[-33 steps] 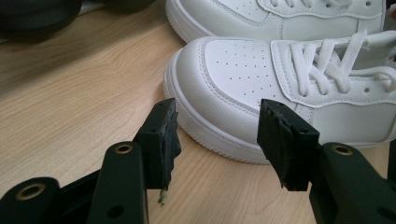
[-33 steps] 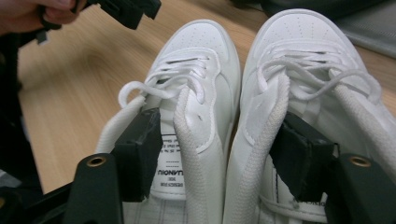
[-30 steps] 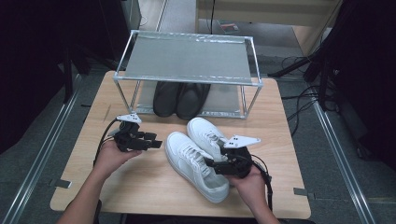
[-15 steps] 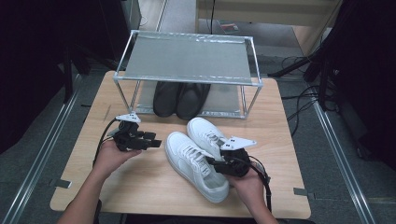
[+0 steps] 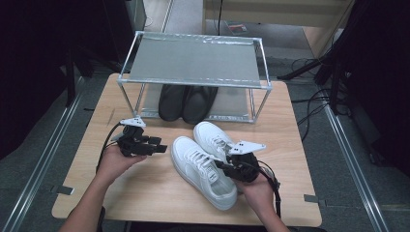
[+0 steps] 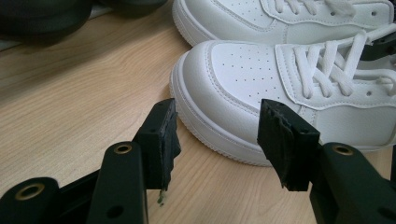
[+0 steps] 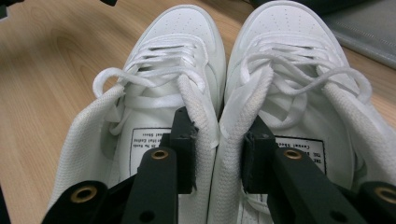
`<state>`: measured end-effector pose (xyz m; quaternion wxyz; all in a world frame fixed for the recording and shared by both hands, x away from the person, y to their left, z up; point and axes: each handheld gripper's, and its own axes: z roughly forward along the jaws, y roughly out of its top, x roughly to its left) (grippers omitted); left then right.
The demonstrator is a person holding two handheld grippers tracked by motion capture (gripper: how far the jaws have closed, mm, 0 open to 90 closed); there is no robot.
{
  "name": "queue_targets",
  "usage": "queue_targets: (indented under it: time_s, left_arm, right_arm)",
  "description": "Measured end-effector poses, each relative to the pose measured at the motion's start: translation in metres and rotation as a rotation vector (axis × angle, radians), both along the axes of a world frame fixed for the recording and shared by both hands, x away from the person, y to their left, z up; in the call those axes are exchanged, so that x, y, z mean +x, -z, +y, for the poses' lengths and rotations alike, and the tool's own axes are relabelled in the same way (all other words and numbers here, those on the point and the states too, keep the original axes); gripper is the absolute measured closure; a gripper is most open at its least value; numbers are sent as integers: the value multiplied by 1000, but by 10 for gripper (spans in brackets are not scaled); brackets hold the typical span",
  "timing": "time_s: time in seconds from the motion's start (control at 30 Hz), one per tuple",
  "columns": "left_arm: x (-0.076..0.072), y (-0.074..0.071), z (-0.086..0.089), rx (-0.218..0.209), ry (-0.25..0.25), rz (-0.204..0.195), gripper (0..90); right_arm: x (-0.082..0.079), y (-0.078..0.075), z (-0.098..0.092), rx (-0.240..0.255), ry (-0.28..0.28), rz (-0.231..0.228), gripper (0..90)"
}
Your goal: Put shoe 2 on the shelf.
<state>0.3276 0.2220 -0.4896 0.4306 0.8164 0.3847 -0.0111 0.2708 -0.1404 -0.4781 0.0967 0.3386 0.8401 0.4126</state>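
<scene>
A pair of white sneakers (image 5: 209, 164) is being shown side by side on the wooden table (image 5: 145, 193) in the high view, just in front of a metal shoe rack (image 5: 193, 60) under which a pair of black shoes (image 5: 187, 102) is being kept. From above, the right gripper (image 5: 223, 164) is being seen only as a dark body at the sneakers' heel end, its grip being hidden; in the right gripper view the detail is being supplied: one jaw is being set inside each shoe, and the two inner collar walls (image 7: 219, 140) are being pinched together between the pads, the jaws having just been closing on them. The printed insole labels (image 7: 144, 142) are also being revealed there. The left gripper (image 5: 162, 147) is being held in a hand to the left of the sneakers, near the toe of the nearer one. In the left gripper view its jaws are being kept well apart with nothing between them, the toe cap (image 6: 233, 74) being framed beyond the pads without being touched, a gap that cannot be judged from above.
</scene>
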Motion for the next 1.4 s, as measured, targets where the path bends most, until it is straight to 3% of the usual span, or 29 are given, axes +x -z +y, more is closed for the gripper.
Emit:
queue_targets:
  time_s: [0.5,0.83,1.0,1.4]
  left_arm:
    - [1,1,3,-2,-3,1,462]
    - [0,0,9,5,-21,-8,451]
    - [-2,1,12,50,-16,-8,453]
    - [-16,4,28,72,-72,-28,446]
  right_arm:
    - [6,-6,-6,22,-8,76,767]
    - [7,-15,-17,-11,-104,87,768]
    - [10,-20,-16,-32,-181,103,769]
    - [21,-27,-8,-9,-265,105,769]
